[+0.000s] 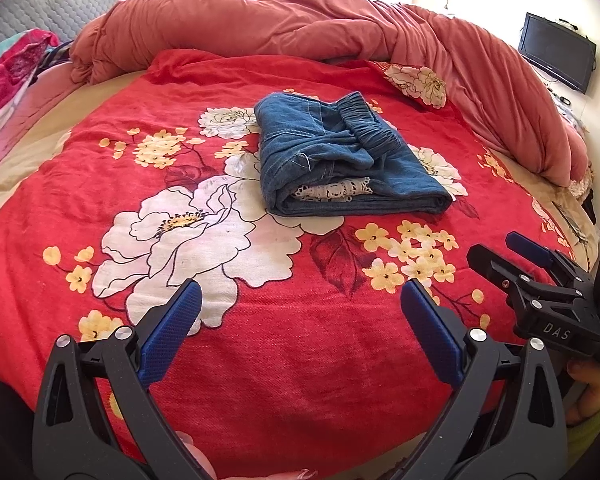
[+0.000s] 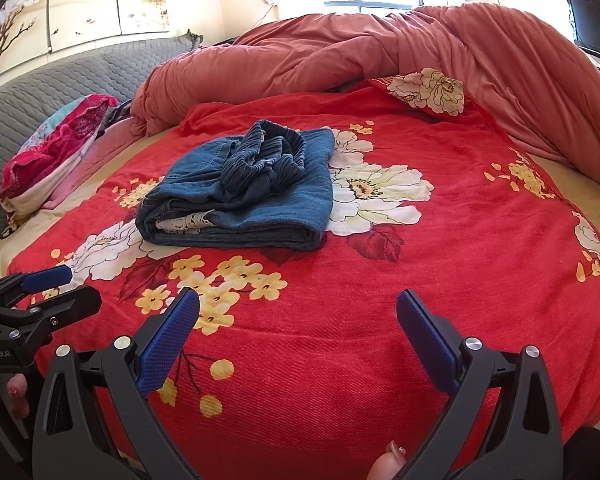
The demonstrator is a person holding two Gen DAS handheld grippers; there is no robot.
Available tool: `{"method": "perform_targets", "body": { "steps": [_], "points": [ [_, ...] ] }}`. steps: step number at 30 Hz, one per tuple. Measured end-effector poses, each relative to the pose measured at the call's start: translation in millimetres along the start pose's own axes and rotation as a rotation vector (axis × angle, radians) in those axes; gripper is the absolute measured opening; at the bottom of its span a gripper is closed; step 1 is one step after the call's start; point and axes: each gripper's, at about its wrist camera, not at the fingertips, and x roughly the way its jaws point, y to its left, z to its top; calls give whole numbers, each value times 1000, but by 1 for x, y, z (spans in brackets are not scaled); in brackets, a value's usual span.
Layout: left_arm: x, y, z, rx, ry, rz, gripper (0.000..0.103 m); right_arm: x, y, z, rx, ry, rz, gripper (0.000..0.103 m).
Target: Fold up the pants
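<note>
Blue denim pants (image 1: 340,160) (image 2: 244,192) lie folded into a thick bundle in the middle of the red flowered blanket (image 1: 260,340) (image 2: 420,280). The elastic waistband is bunched on top and a strip of white lace shows at the near fold. My left gripper (image 1: 300,320) is open near the bed's front edge, well short of the pants, with nothing between its blue pads. My right gripper (image 2: 298,328) is open too, holding nothing, and hovers to the right of the left one. Each gripper shows in the other's view, right gripper (image 1: 500,252) and left gripper (image 2: 72,288).
A bunched salmon duvet (image 1: 300,24) (image 2: 380,52) runs along the far side of the bed. A pink patterned pillow (image 1: 8,72) (image 2: 56,152) lies at the left by the grey quilted headboard (image 2: 60,80). A dark screen (image 1: 556,52) hangs on the right wall.
</note>
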Motion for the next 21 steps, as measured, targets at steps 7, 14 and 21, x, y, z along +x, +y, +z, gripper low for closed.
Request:
{"method": "perform_targets", "body": {
  "steps": [7, 14, 21],
  "points": [
    [2, 3, 0, -17, 11, 1, 94, 0, -1, 0, 5, 1, -5, 98],
    [2, 2, 0, -10, 14, 1, 94, 0, -1, 0, 5, 3, -8, 98],
    [3, 3, 0, -12, 19, 4, 94, 0, -1, 0, 6, 3, -7, 98]
  ]
}}
